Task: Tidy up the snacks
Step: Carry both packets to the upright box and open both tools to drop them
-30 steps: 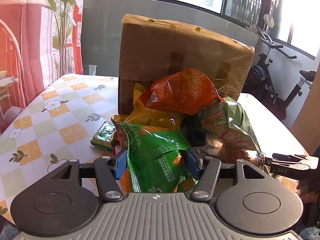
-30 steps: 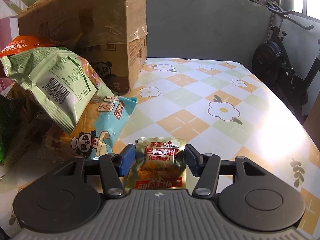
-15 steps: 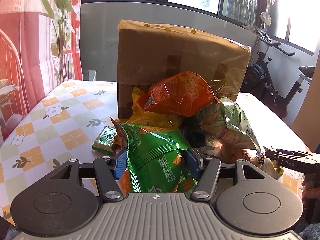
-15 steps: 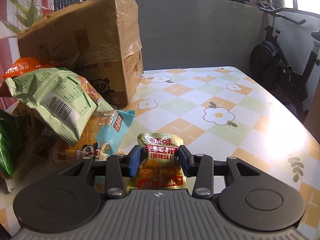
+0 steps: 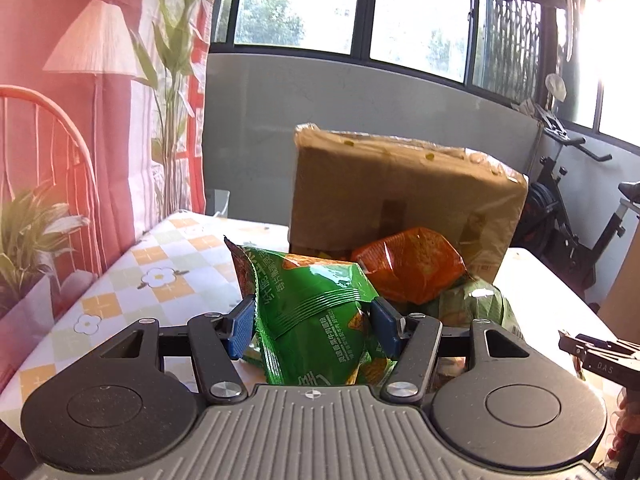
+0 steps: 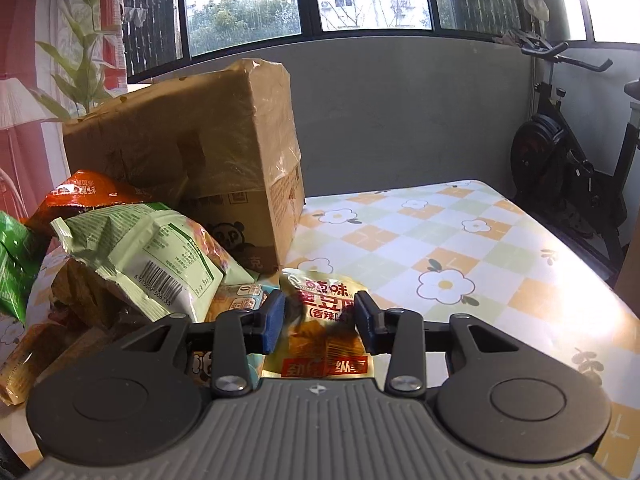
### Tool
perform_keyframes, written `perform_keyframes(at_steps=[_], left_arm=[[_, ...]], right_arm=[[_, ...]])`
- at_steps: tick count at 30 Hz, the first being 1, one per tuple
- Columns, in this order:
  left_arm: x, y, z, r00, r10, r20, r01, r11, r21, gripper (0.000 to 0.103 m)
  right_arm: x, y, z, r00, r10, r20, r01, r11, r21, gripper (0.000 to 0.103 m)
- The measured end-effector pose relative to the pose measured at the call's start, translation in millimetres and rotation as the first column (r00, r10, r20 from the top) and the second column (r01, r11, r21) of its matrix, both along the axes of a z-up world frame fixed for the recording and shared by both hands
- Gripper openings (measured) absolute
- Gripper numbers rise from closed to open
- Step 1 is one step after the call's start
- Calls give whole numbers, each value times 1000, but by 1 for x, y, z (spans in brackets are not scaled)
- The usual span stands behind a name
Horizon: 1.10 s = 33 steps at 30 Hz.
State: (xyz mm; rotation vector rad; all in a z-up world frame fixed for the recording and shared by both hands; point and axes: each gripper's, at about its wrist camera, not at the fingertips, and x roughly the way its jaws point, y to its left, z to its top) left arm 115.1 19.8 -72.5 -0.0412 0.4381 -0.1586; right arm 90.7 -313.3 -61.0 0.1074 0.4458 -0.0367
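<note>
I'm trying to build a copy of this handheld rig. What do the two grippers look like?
Both look alike. The left gripper and right gripper each have a grey ribbed body with a small crosshair mark, two round black housings with disc caps, black linkage arms on silver screws, and blue pads on the fingers. In the left wrist view the right gripper's black side bears the letters "DAS". No cables or sleeves show.

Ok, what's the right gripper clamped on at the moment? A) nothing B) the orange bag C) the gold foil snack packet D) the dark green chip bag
C: in the right wrist view the right gripper has just closed its blue pads on the gold foil snack packet; the dark green chip bag sits in the left gripper.
</note>
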Motion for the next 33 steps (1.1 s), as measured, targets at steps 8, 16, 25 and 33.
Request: perform_keyframes(at_steps=[8, 16, 25, 33], left_arm=[[3, 10, 15, 998, 50, 32, -50, 999, -20, 62], [6, 18, 21, 989, 128, 69, -130, 991, 22, 62], [21, 26, 49, 977, 162, 140, -161, 987, -13, 62], [48, 4, 90, 973, 108, 202, -106, 994, -22, 62]], right_arm=[[7, 5, -7, 999, 44, -13, -43, 999, 16, 40], [4, 0, 1, 998, 60, 30, -62, 995, 72, 40], [20, 6, 43, 985, 110, 135, -122, 989, 86, 40], [43, 12, 101, 954, 147, 260, -167, 984, 56, 40]])
